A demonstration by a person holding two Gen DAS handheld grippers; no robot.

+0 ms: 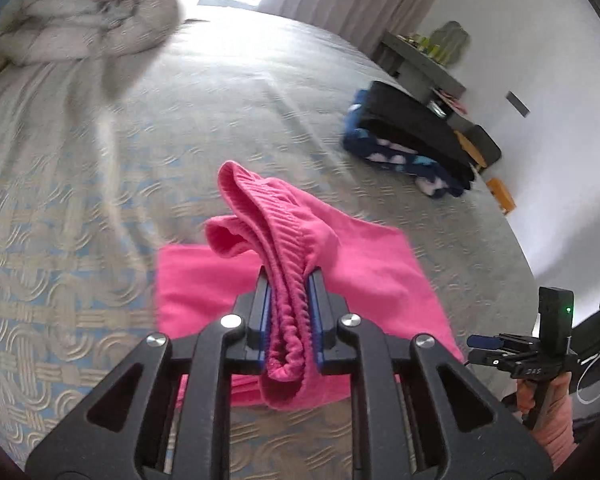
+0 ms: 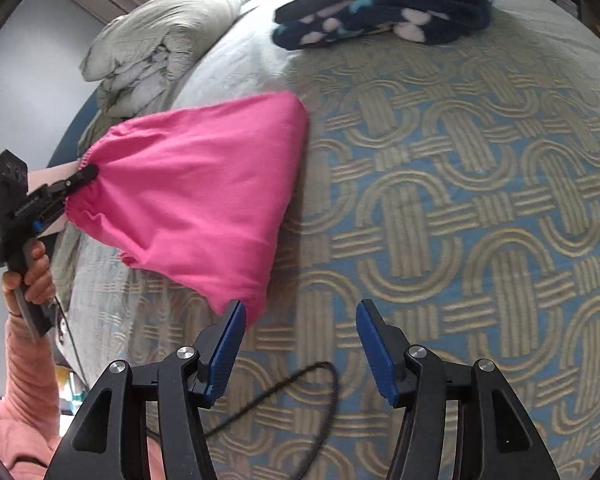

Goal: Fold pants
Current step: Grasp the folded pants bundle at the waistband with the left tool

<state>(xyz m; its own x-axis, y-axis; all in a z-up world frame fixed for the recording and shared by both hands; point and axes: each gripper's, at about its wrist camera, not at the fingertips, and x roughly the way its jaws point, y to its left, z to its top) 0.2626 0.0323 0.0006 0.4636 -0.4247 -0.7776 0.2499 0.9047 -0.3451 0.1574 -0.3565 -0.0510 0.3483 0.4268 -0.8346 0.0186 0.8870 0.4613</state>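
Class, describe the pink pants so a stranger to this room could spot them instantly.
Start at the big bed with its blue and beige woven-loop cover. Near its middle lie the pink pants, their gathered waistband clamped in the left gripper. Unlike the dark folded pile nearby, they are bright, plain pink.

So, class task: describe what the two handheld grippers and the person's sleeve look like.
Both the left gripper and the right gripper have black angular frames, silver pivot screws and ribbed blue pads. A black box with a green light tops the right one. A black cable trails. The sleeve is pink and quilted.
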